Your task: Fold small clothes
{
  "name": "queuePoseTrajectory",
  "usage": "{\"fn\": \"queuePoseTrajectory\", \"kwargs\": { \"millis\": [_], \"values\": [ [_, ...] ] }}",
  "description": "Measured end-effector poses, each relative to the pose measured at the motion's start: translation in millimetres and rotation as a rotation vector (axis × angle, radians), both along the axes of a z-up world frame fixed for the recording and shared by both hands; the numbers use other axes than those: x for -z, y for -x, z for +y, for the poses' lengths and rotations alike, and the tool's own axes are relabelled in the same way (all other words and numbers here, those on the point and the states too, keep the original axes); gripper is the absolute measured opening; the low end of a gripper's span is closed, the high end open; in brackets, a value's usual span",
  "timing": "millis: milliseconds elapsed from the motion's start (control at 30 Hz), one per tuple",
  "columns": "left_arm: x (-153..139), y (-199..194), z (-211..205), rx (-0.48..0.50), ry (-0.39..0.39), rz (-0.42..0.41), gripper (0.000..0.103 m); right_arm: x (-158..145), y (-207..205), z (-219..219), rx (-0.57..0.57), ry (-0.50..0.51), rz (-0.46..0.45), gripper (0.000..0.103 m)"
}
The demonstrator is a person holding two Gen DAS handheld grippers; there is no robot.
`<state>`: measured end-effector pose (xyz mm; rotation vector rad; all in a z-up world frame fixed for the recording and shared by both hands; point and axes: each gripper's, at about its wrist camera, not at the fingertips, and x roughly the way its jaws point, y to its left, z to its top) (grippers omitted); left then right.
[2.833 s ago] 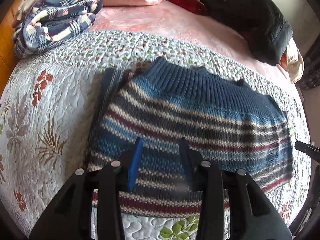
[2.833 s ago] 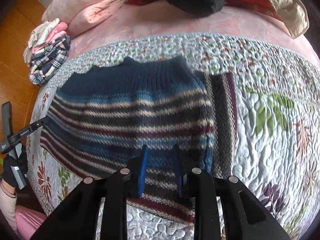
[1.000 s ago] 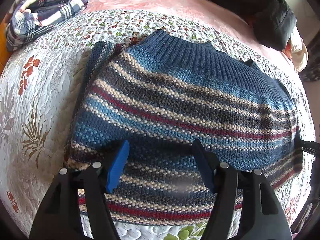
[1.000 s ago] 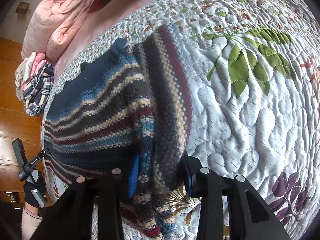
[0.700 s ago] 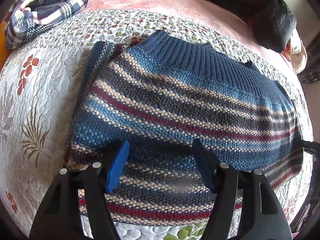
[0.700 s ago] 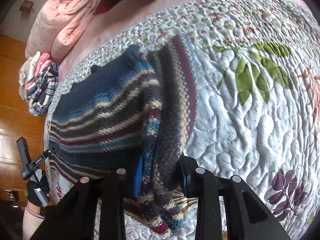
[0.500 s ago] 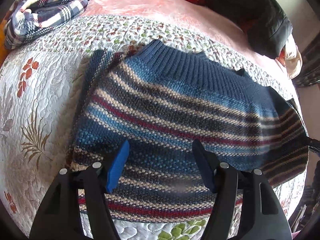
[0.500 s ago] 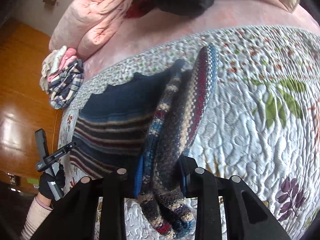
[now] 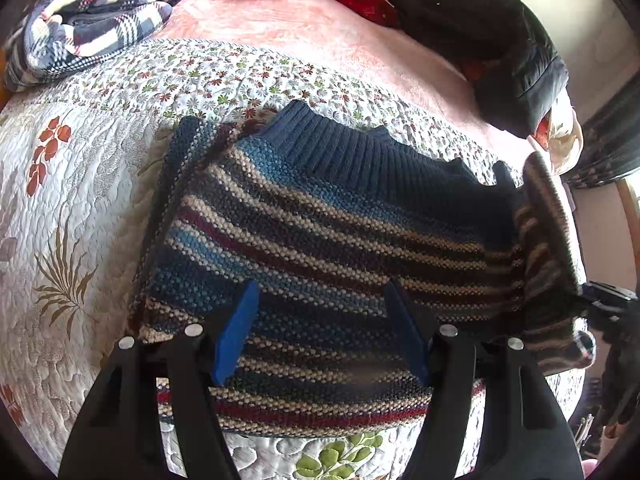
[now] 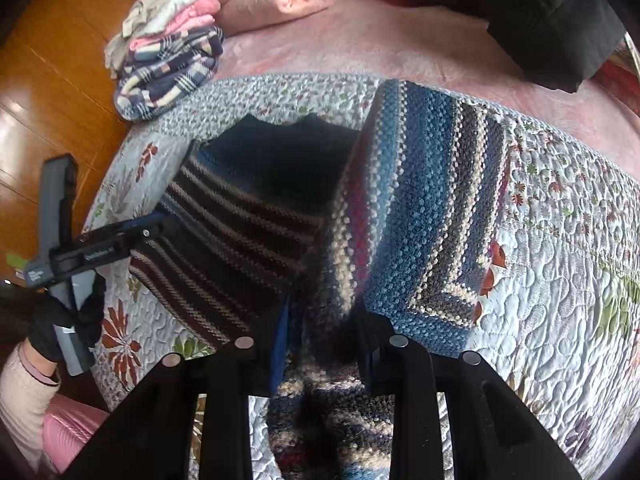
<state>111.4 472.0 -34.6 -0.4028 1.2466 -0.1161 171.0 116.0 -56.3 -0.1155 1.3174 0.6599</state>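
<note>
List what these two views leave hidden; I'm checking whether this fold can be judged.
- Left wrist view: the sweater's near hem, covered by the left tongs.
- Left wrist view: the right tongs, cut off at the frame's edge.
- Right wrist view: the pinched cloth between the right tongs, dark and blurred.
- Right wrist view: the quilt beneath the raised flap.

bed point(image 9: 360, 52) | floral quilt point(image 9: 80, 200) | on quilt: striped sweater point(image 9: 320, 240), plaid blanket point(image 9: 92, 28)
</note>
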Motion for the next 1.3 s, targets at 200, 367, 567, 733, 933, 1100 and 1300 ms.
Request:
{"fn": "queuePoseTrajectory", "kwargs": {
  "millis": [200,367,567,733,933,1100,1300],
  "values": [
    [-1,-1,5,-0.026,0.028,0.005,0.065,24,3,24,-0.026,0.079,0.009,0.030],
    [-3,-1,5,-0.023,0.039,0.003,0.065,39,5,28,-0.014,0.057,0.059,0.043],
    [-5,0,-2,-0.006,0.086,0.006,0.065,31,4,-1,0.086,-0.128,0.135,0.052],
    [-13,3,-25,0.038,0.197,0.010,0.065,-4,10,-45,0.156,-0.223,0.122,0.052],
    [-13,-1,-71,0.111,0.352,0.056,0.066,-12,27,-112,0.272,-0.163,0.110,0.053],
    [1,-1,-105,0.113,0.417,0.113,0.066,7,17,-146,0.366,-0.151,0.153,0.054],
    [28,1,-130,0.070,0.532,0.195,0.064,22,5,-164,0.397,-0.142,0.175,0.054]
  ]
}}
